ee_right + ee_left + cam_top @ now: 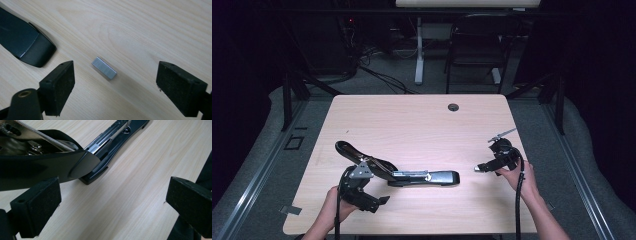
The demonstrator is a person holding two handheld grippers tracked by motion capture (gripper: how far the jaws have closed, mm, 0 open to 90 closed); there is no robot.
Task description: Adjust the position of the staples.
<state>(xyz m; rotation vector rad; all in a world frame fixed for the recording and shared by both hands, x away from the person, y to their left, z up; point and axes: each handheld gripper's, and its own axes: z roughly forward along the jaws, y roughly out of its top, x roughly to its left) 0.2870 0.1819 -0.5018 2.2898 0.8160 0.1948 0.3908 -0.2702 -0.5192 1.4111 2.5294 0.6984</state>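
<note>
Right gripper view: a small silver block of staples lies flat on the pale wood desk, between the two black pads of the right tongs, touched by neither; the pads stand wide apart, holding nothing. Just left of the block in that view is the rounded front end of a black stapler, near it and not touching.

In the high view the stapler lies swung open near the desk's front edge, its base flat with that rounded end toward the staples, its top arm raised and angled back to the far left. The left tongs sit just in front of the stapler's hinge end, close to the front edge; in the left gripper view their pads are spread wide over bare wood, gripping nothing, with the raised arm just above the near pad. The right tongs sit to the stapler's right, near the desk's right edge.

Beyond the stapler the desk is open wood up to a round cable hole at the far edge. Past that edge stand a dark chair and a white desk leg on grey carpet.
</note>
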